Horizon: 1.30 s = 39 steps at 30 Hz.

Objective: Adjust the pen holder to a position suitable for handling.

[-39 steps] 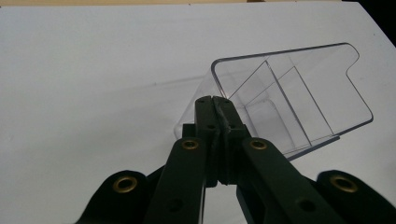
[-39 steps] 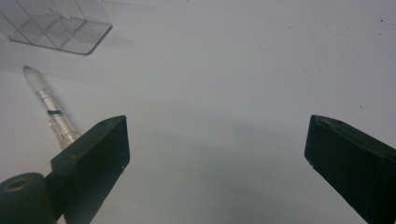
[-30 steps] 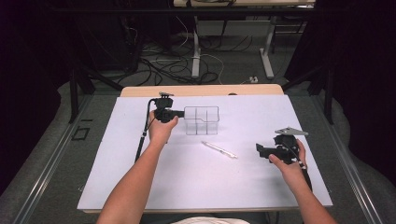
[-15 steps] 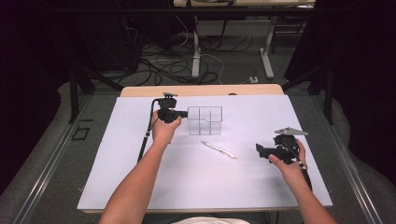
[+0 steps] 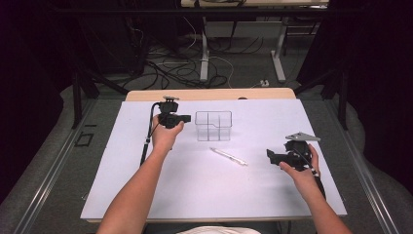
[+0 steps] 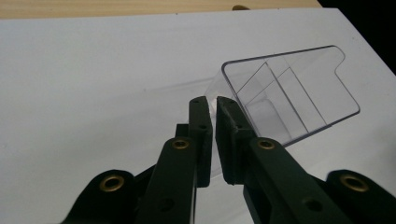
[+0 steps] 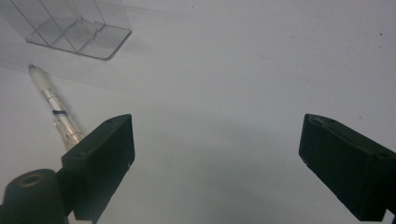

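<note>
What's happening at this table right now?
A person works at a white table with a gripper in each hand. The left gripper has its jaws nearly together at the wall of a clear divided organizer; they have just been opening slightly, so a grip is uncertain. The right gripper is open over bare table, nothing between its jaws. A clear pen lies between organizer and right gripper.

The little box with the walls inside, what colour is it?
The box has no colour: it is clear, see-through plastic. The left gripper view shows it best.

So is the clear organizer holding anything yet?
Empty: the clear organizer shows bare compartments, and the pen lies outside on the table.
</note>
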### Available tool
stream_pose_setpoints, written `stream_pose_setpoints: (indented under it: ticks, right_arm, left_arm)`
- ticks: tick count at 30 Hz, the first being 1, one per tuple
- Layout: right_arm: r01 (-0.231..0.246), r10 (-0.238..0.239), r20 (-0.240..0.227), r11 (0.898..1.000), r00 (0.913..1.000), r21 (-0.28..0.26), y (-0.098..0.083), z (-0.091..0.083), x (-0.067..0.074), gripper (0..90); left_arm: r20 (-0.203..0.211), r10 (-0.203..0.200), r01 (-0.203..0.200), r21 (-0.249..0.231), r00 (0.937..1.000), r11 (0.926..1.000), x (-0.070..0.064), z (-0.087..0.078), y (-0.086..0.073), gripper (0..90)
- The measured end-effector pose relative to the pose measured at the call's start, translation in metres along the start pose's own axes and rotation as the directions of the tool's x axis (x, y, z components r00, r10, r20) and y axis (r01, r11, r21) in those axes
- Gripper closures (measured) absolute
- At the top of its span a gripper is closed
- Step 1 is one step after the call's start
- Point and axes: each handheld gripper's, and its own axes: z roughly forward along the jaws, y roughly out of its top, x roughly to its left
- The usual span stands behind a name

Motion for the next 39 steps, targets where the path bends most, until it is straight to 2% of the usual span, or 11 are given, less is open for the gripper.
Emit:
stream_pose_setpoints:
  ticks: [7, 15, 21, 25, 28, 30, 31, 32, 36, 39]
  right_arm:
    - [0.022, -0.022, 0.004, 1.0, 0.9998, -0.006, 0.001, -0.004, 0.001, 10.2]
    - [0.013, -0.013, 0.005, 1.0, 0.9999, 0.004, 0.0, -0.001, 0.002, 10.2]
    - [0.024, -0.024, 0.008, 1.0, 0.9997, 0.005, 0.0, -0.001, 0.002, 10.2]
    - [0.018, -0.018, 0.011, 1.0, 0.9998, 0.006, 0.0, -0.001, 0.002, 10.2]
    - [0.02, -0.02, 0.009, 1.0, 0.9998, 0.006, -0.001, -0.001, 0.002, 10.2]
    - [0.016, -0.017, 0.01, 1.0, 0.9998, 0.007, -0.001, -0.001, 0.002, 10.2]
    - [0.016, -0.016, 0.009, 1.0, 0.9998, 0.008, -0.001, -0.001, 0.002, 10.2]
    - [0.015, -0.015, 0.008, 1.0, 0.9999, 0.008, -0.001, -0.001, 0.003, 10.2]
    - [0.016, -0.016, 0.005, 1.0, 0.9999, 0.01, -0.001, -0.001, 0.003, 10.2]
    - [0.018, -0.018, 0.007, 1.0, 0.9998, 0.008, -0.001, -0.002, 0.002, 10.2]
  left_arm:
    - [0.035, 0.018, -0.017, -0.036, 0.9992, 0.9992, 0.001, -0.015, -0.003, 69.6]
    - [0.056, 0.047, -0.044, -0.057, 0.9973, 0.9974, 0.004, -0.027, -0.012, 54.0]
    - [0.039, 0.074, -0.071, -0.053, 0.9965, 0.996, 0.005, -0.034, -0.02, 42.1]
    - [-0.003, 0.101, -0.101, -0.052, 0.9948, 0.9935, 0.005, -0.038, -0.023, 35.2]
    - [0.022, 0.11, -0.108, -0.075, 0.9937, 0.9913, 0.006, -0.043, -0.028, 32.1]
    - [0.013, 0.126, -0.124, -0.071, 0.992, 0.9897, 0.008, -0.048, -0.03, 30.0]
    - [0.003, 0.127, -0.127, -0.071, 0.9919, 0.9894, 0.009, -0.05, -0.032, 28.4]
    - [-0.006, 0.127, -0.127, -0.093, 0.9918, 0.9875, 0.01, -0.05, -0.034, 27.3]
    - [-0.004, 0.123, -0.123, -0.109, 0.9924, 0.9864, 0.016, -0.057, -0.041, 23.1]
    - [0.021, 0.104, -0.101, -0.124, 0.9943, 0.9871, 0.023, -0.059, -0.048, 20.3]
